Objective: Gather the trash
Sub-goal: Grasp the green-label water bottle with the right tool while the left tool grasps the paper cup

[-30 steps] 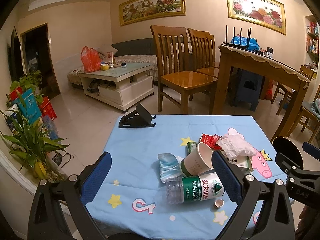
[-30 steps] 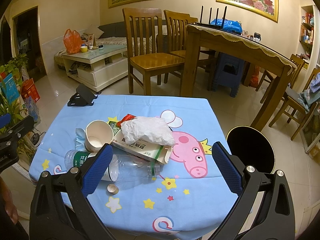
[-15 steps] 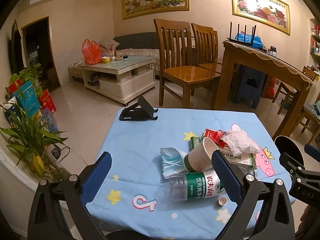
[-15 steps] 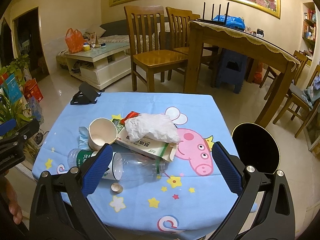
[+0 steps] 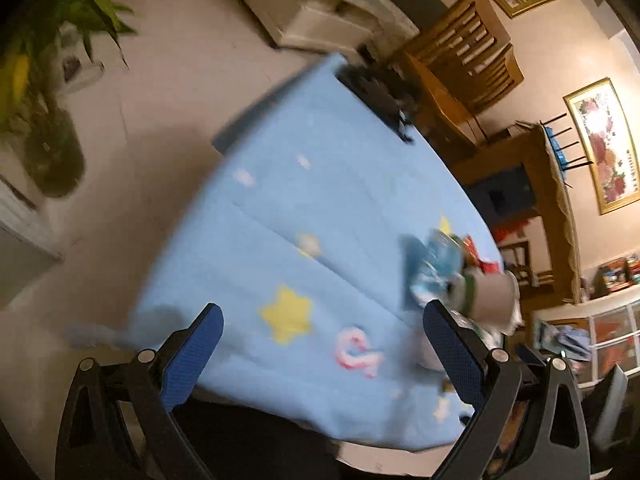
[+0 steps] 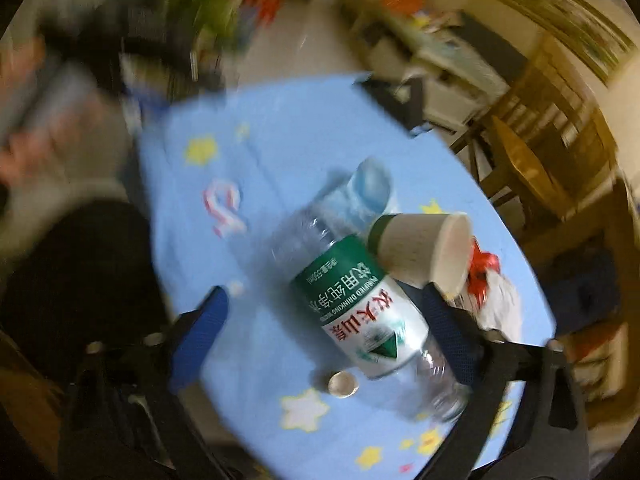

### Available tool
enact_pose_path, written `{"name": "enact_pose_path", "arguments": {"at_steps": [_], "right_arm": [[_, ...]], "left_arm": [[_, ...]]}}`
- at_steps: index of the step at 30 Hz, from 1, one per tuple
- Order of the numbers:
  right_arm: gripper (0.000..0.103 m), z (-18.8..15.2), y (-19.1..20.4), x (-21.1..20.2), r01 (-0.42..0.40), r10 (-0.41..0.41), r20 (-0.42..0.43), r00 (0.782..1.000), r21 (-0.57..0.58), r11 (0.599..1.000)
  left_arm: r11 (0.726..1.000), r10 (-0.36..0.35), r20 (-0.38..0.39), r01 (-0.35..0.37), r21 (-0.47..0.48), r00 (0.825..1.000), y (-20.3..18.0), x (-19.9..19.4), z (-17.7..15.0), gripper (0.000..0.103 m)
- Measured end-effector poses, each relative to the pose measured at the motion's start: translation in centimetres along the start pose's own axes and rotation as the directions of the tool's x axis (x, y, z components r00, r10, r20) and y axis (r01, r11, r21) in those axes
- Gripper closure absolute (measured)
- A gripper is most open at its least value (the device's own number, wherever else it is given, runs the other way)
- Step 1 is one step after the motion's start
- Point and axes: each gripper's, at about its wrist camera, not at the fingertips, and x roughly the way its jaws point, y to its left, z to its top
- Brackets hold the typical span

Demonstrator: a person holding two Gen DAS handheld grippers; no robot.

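Both grippers tilted down over the littered blue cloth

The right gripper (image 6: 324, 336), blue-padded jaws just narrowing but unclenched, straddles the clear ribbed plastic bottle with green label (image 6: 360, 304) lying near a small round cap (image 6: 342, 384) and tipped white paper cup (image 6: 424, 250). The left gripper (image 5: 320, 350) gapes empty over the star-printed blue tablecloth (image 5: 280, 208). Both views have rolled and dropped since earlier.

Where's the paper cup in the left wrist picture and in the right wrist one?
Left wrist: paper cup at right, just above the right-side finger.
Right wrist: right of centre, lying on its side against the water bottle.
Shared landmark: the red-and-white swirl logo on the blue tablecloth.
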Motion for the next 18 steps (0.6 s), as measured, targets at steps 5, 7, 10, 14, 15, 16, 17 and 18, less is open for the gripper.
{"name": "enact_pose_path", "arguments": {"at_steps": [5,7,10,14,15,16,17,18], "right_arm": [[0.032,1.0,0.9,3.9,0.064,-0.084,-0.112,0.99,-0.171,0.983],[0.03,0.7,1.1,5.1,0.103,-0.141,-0.133,0.981,-0.257,0.961],[0.034,0.1,1.3,6.3,0.155,-0.21,-0.14,0.968,-0.329,0.932],[0.036,-0.3,0.7,5.9,0.134,-0.177,-0.12,0.977,-0.299,0.945],[0.037,-0.2,0.4,5.6,0.115,-0.147,-0.104,0.984,-0.267,0.957],[0.037,-0.2,-0.3,4.6,0.09,-0.107,-0.069,0.992,-0.216,0.972],[0.037,0.0,-1.1,3.3,0.067,-0.071,-0.02,0.997,-0.16,0.985],[0.037,0.0,-1.8,1.9,0.044,-0.042,0.022,0.999,-0.12,0.992]], "left_arm": [[0.999,-0.033,0.003,0.033,-0.014,0.999,1.1,-0.5,0.2,0.006],[0.999,-0.029,-0.014,0.029,0.02,0.999,0.5,0.4,0.1,0.006],[0.994,0.024,0.008,-0.025,0.109,1.0,-1.0,0.8,-0.2,0.006],[0.956,0.082,0.081,-0.101,0.274,0.993,-4.6,0.5,-1.2,0.006],[0.949,0.08,0.086,-0.102,0.299,0.993,-5.2,0.6,-1.2,0.006],[0.939,0.073,0.091,-0.099,0.33,0.993,-5.9,0.5,-1.2,0.006],[0.923,0.067,0.102,-0.101,0.372,0.993,-7.1,0.6,-1.4,0.006],[0.911,0.065,0.11,-0.104,0.399,0.992,-7.8,0.8,-1.4,0.007]]}}
